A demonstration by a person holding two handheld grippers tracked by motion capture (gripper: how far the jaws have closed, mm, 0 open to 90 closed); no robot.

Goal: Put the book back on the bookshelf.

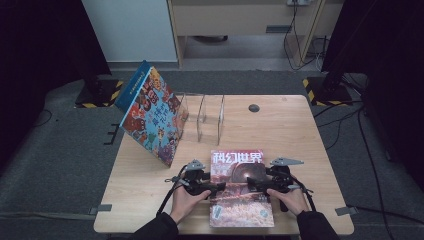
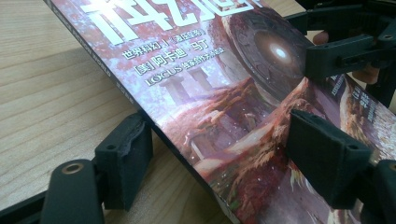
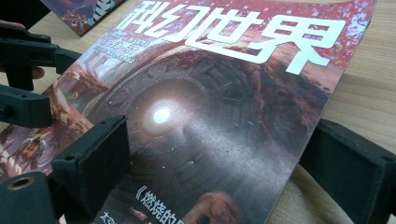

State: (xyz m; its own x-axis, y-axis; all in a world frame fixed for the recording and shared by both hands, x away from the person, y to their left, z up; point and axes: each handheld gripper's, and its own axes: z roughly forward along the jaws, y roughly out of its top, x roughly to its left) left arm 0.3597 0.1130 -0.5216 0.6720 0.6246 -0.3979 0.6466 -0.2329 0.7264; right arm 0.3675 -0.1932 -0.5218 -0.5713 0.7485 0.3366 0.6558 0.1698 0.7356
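Evidently, the magazine, lying flat on the tabletop near its front edge, is being straddled at opposite side edges by the spread fingers of the left gripper and right gripper, presumably so it can be lifted evenly.

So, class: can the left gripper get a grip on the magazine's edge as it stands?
Probably yes: the left gripper is open, its jaws straddling the magazine's edge, nothing between.
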